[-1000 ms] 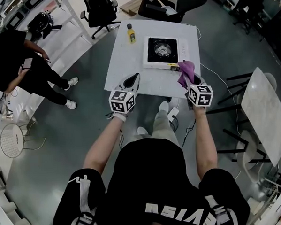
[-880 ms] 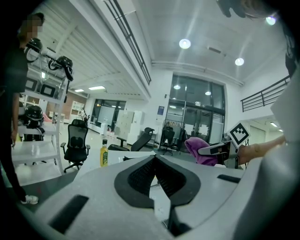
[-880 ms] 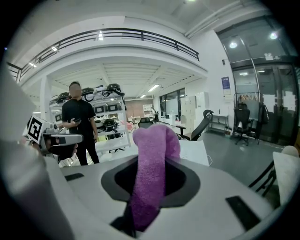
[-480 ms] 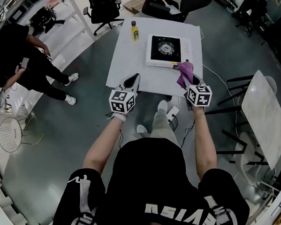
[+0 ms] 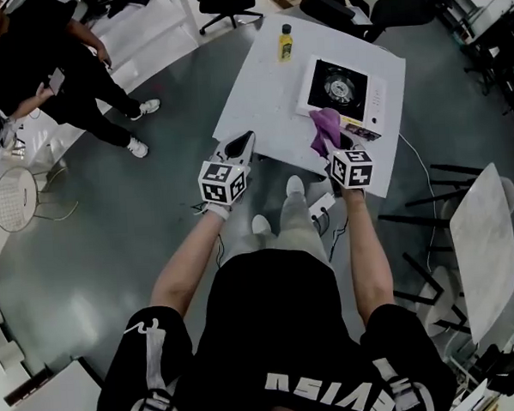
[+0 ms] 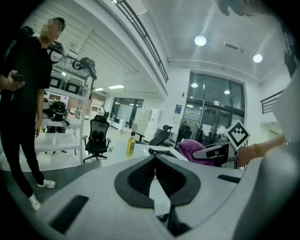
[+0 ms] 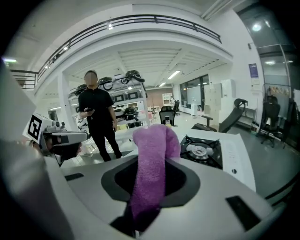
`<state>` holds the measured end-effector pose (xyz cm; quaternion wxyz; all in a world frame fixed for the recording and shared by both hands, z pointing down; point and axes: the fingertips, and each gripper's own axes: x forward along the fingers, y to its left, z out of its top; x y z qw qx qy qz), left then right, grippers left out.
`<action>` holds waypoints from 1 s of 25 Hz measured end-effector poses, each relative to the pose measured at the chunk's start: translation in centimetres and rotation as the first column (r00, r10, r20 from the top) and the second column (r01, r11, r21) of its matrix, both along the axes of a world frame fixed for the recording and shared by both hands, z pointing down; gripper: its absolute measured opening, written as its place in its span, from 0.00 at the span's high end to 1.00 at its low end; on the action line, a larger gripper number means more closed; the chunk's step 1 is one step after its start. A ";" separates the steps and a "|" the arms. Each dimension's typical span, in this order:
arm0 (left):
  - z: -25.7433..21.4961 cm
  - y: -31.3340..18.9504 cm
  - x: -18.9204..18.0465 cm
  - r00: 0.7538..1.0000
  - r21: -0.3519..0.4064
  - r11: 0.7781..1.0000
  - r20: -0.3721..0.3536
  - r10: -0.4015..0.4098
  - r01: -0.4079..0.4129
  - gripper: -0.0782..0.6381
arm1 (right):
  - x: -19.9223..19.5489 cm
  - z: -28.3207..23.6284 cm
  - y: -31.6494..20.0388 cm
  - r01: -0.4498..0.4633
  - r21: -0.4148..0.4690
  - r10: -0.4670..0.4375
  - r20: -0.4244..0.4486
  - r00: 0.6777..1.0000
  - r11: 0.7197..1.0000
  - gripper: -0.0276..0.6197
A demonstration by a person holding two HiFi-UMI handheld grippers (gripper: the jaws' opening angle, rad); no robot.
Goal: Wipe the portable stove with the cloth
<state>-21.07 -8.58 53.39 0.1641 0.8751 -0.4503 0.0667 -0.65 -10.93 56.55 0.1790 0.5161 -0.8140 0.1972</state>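
The white portable stove (image 5: 344,88) with a black burner top sits on the white table (image 5: 264,92); the right gripper view shows the stove (image 7: 201,151) ahead and to the right. A purple cloth (image 5: 325,129) stands up out of my right gripper (image 5: 335,146), which is shut on it, over the stove's near edge. In the right gripper view the cloth (image 7: 151,161) hides the jaw tips. My left gripper (image 5: 240,146) is shut and empty at the table's near left edge. In the left gripper view its pads (image 6: 140,174) meet.
A yellow bottle (image 5: 286,44) stands at the table's far left. A person in black (image 5: 39,61) stands on the floor to the left, near shelves. Office chairs (image 5: 229,0) lie beyond the table. A second white table (image 5: 482,240) is at the right, a wire basket (image 5: 14,200) at the left.
Both grippers have moved forward toward the table. The purple cloth has gone from beside the stove's near corner to over its near edge. The left gripper now reaches the table edge.
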 end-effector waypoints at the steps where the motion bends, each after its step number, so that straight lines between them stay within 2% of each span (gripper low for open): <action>1: 0.5 -0.3 -0.8 1.000 -0.007 1.000 0.003 -0.016 0.016 0.88 | -1.3 0.6 -0.8 0.024 -0.010 -0.024 0.000 1.000 1.000 0.81; 8: 4.0 -2.2 -6.2 0.991 -0.062 0.989 0.025 -0.131 0.133 0.88 | -9.9 5.8 -5.6 0.183 -0.100 -0.184 -0.002 0.983 0.978 0.81; 13: 6.5 -4.6 -7.9 0.985 -0.095 0.981 0.030 -0.167 0.169 0.88 | -14.1 9.8 -8.9 0.250 -0.165 -0.256 -0.018 0.966 0.954 0.81; 18: 9.0 -6.5 -8.9 0.979 -0.128 0.971 0.043 -0.198 0.202 0.88 | -17.1 14.3 -11.3 0.288 -0.241 -0.302 -0.024 0.953 0.927 0.81; 25: 11.8 -7.6 -10.2 0.967 -0.176 0.951 0.043 -0.251 0.255 0.88 | -19.2 19.8 -13.0 0.304 -0.339 -0.340 -0.050 0.939 0.890 0.80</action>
